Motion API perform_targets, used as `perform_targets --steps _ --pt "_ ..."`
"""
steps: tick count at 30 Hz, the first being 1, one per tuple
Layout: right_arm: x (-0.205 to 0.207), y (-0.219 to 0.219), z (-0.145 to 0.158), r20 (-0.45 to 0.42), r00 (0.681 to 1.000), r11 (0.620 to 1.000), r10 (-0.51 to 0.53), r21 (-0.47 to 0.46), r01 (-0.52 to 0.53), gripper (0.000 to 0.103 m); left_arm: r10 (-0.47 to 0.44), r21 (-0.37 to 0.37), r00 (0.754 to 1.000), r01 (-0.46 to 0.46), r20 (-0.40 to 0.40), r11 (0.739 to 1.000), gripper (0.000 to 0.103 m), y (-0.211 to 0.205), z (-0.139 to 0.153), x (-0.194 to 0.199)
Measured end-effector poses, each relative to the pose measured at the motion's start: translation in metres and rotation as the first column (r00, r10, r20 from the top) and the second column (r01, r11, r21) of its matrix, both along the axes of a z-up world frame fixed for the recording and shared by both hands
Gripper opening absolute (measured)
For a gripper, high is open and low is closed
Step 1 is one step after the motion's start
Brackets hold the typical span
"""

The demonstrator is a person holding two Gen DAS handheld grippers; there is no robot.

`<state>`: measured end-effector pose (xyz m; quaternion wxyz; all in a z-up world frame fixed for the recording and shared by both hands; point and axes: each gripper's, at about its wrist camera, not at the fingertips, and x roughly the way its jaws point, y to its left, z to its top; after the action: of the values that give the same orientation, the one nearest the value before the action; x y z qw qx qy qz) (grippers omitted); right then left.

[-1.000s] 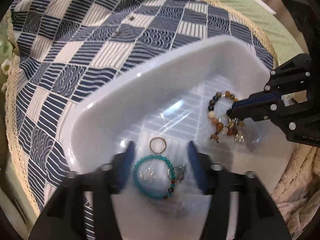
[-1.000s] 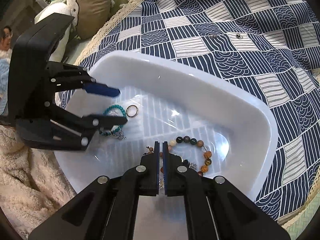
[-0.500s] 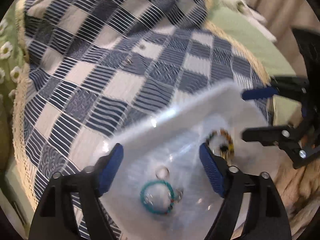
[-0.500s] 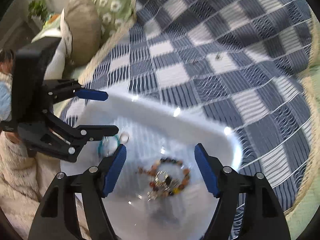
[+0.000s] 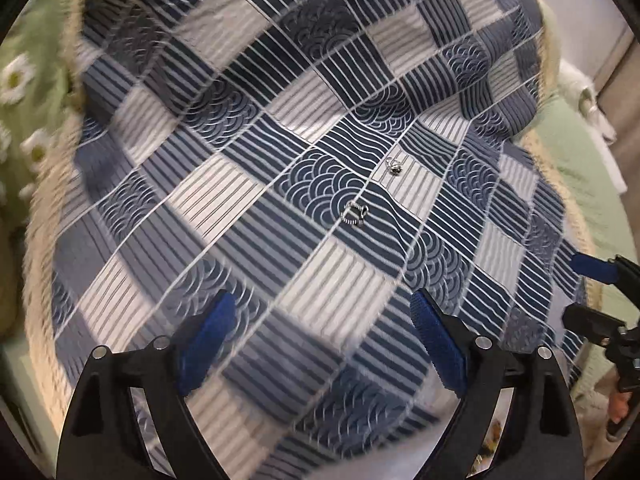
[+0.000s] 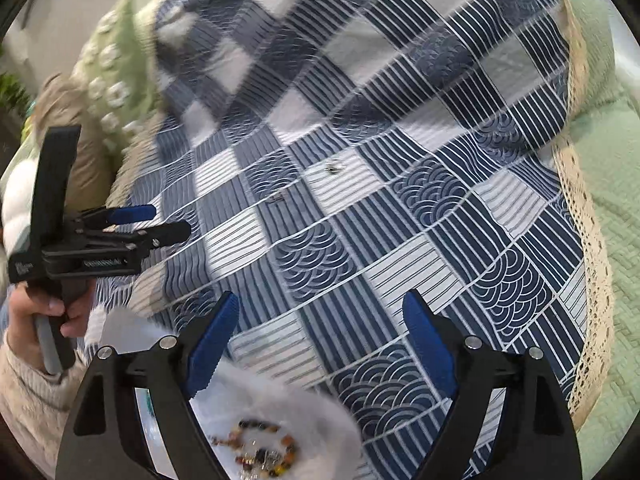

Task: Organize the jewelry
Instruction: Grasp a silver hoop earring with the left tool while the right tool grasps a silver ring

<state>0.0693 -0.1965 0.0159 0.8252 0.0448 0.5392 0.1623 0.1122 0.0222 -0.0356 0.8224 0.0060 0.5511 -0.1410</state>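
Both claws hang released and still spreading over the blue patchwork quilt (image 5: 248, 184), nothing between the pads of the left gripper (image 5: 320, 344) or the right gripper (image 6: 320, 344), probably readied for the next pieces. Two small silver trinkets, a ring-like charm (image 5: 355, 214) and a tiny earring (image 5: 395, 166), lie loose on the quilt ahead, well apart from the white tray (image 6: 256, 408). The tray holds the brown beaded bracelet (image 6: 264, 450) at the right view's bottom edge.

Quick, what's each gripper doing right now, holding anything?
Left gripper: jaws opening wide, nothing between them.
Right gripper: jaws opening wide, nothing between them.
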Motion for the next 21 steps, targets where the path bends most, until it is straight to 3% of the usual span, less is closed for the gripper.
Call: perform_targets --steps 12,15,17,18,20,21 --pt "0.044 -0.015 -0.028 -0.071 0.996 0.998 -0.056 0.006 0.056 0.083 -0.095 0.047 0.988 0.101 -0.122 0.994 0.083 -0.044 -0.063 0.071" --pt "0.048 -0.013 -0.036 -0.086 0.995 0.999 -0.053 -0.015 0.052 0.083 -0.092 0.069 0.99 0.099 -0.107 0.993 0.078 -0.047 -0.069 0.078" --pt "0.048 -0.011 -0.041 -0.098 0.994 0.999 -0.047 -0.021 0.046 0.083 -0.078 0.125 0.993 0.088 -0.084 0.988 0.061 -0.049 -0.069 0.08" --pt "0.048 -0.01 -0.042 -0.099 0.994 0.999 -0.046 -0.024 0.044 0.083 -0.072 0.127 0.994 0.082 -0.084 0.988 0.059 -0.049 -0.069 0.08" --pt "0.047 -0.007 -0.043 -0.097 0.994 0.999 -0.041 -0.04 0.037 0.083 -0.066 0.111 0.994 0.075 -0.083 0.991 0.033 -0.046 -0.066 0.081" --pt "0.047 -0.007 -0.044 -0.095 0.995 0.998 -0.041 -0.044 0.037 0.083 -0.065 0.106 0.994 0.074 -0.085 0.992 0.028 -0.044 -0.065 0.082"
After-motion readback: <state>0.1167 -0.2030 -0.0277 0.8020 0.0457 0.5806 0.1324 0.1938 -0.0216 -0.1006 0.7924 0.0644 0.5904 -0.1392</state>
